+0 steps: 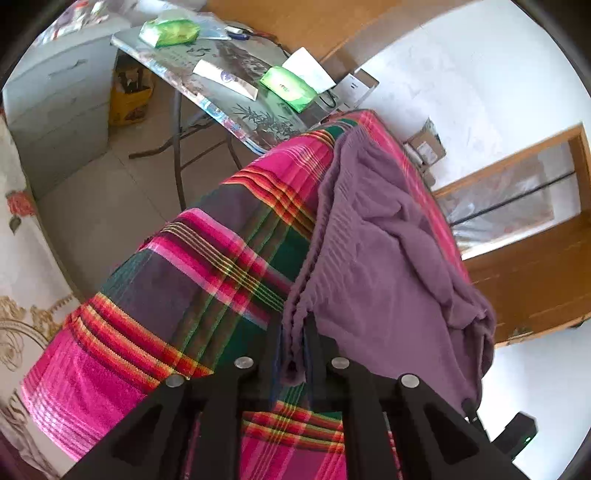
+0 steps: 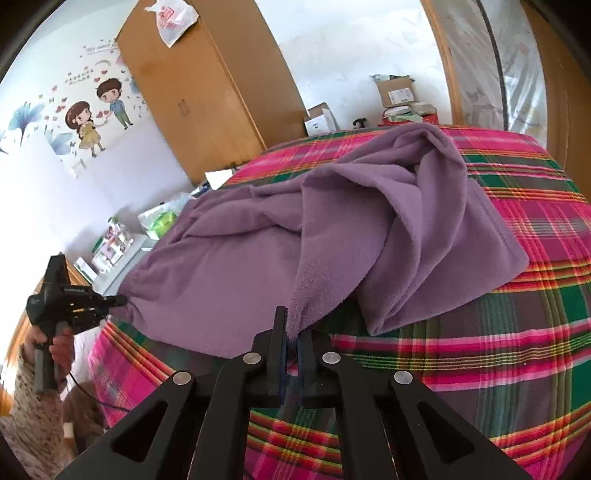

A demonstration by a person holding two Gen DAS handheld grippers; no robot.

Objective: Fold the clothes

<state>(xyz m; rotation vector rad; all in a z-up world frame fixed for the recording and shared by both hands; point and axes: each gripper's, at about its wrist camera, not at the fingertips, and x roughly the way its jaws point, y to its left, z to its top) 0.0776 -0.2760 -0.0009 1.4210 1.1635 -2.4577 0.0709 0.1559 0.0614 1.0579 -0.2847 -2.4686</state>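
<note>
A garment [image 2: 332, 229] lay rumpled on a bed cover [image 2: 517, 332], with one folded end toward the right in the right wrist view. The right gripper [image 2: 291, 332] pinched the garment's near edge, and the left gripper [image 2: 122, 300], at the far left of that view, pinched its gathered band [image 1: 295, 325]. Behind the bed stood a wardrobe [image 2: 207, 92] and, to its right, boxes [image 2: 399, 96]. Beside the bed was a table [image 1: 221, 85] with packets [image 1: 288, 86] on it.

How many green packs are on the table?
2. One pack lies at the table's far end, the other pack nearer the bed. Others may be hidden.
</note>
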